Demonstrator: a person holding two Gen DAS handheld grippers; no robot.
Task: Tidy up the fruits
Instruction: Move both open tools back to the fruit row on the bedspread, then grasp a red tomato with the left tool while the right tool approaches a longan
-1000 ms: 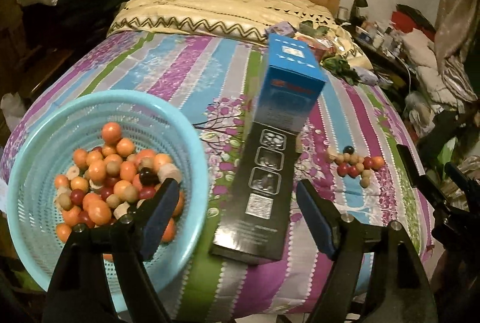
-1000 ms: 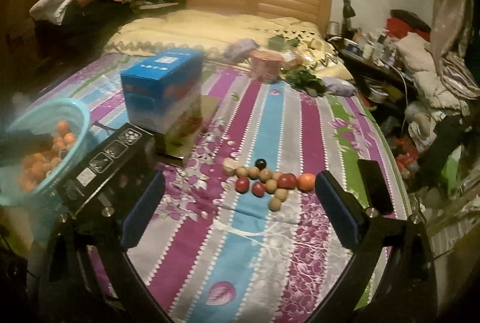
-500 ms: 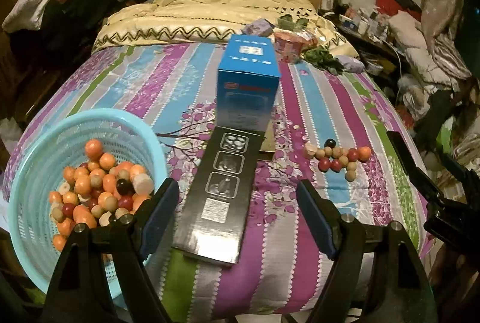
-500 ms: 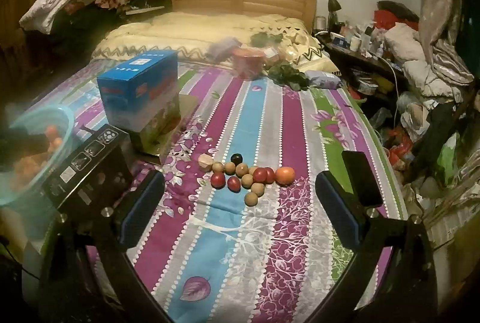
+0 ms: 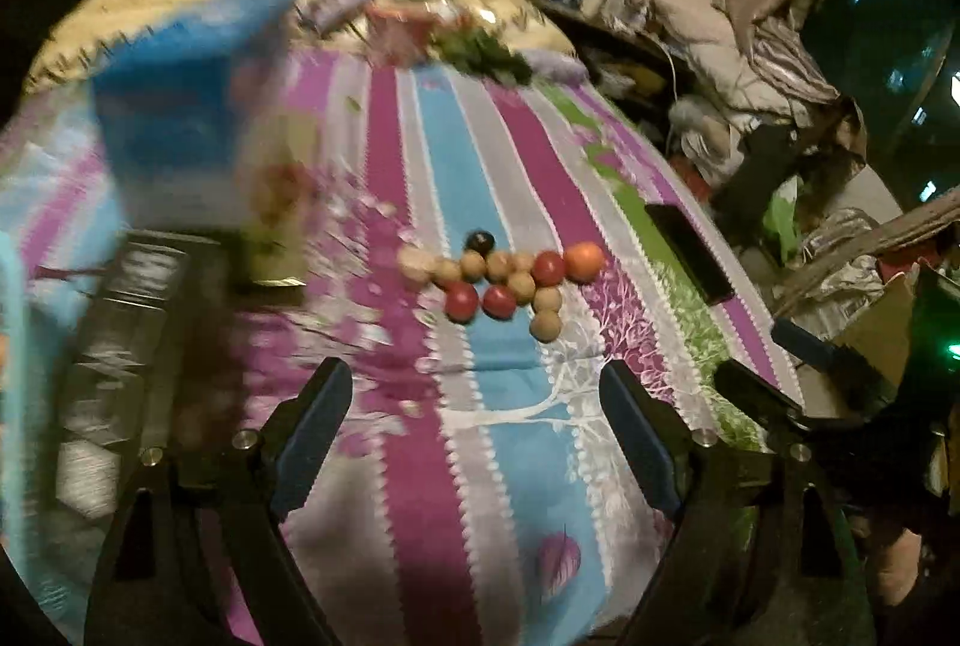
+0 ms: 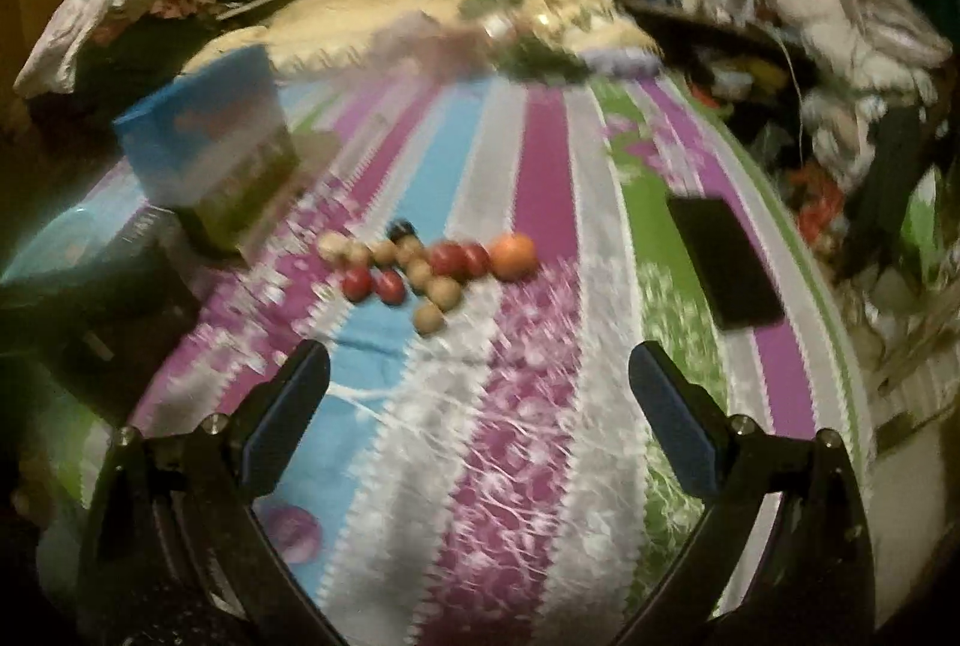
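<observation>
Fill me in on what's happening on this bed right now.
A person holds a two-finger gripper in each hand over a striped bedspread, sorting fruit. Both the left gripper and the right gripper are open and empty; the right one's fingers have just been closing slightly. Both point at a small cluster of loose fruits, red, tan, one orange and one dark, lying untouched ahead of them. A blue box and a black phone lie nearby.

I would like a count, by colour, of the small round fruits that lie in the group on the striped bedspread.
Black fruit: 1
Orange fruit: 1
Red fruits: 3
Tan fruits: 8, as far as the blur allows
Total: 13
</observation>
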